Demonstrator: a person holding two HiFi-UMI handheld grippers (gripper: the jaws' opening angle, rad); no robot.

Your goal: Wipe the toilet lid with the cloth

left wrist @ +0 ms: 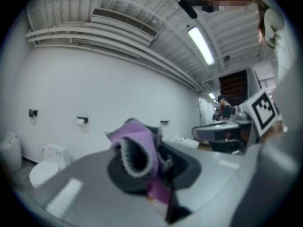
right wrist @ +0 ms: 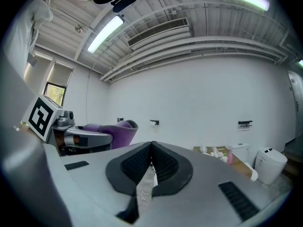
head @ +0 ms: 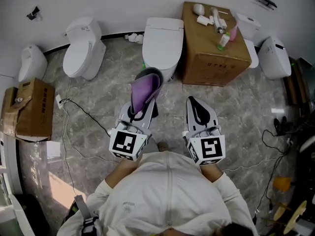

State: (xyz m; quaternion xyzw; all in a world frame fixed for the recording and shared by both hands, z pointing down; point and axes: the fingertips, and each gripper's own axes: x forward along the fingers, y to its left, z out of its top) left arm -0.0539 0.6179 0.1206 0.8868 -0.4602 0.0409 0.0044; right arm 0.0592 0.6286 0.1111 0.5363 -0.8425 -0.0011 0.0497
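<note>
In the head view, the left gripper is clamped on a purple cloth, which hangs folded over its jaws. The toilet lid lies closed just ahead of it, at the floor's far edge by the wall, with a cardboard box just to its right. The right gripper is held level beside the left one.

In the left gripper view, the cloth bunches between the pressed jaws.

In the right gripper view, the right gripper's jaws meet with nothing between them; the cloth shows at left.
</note>
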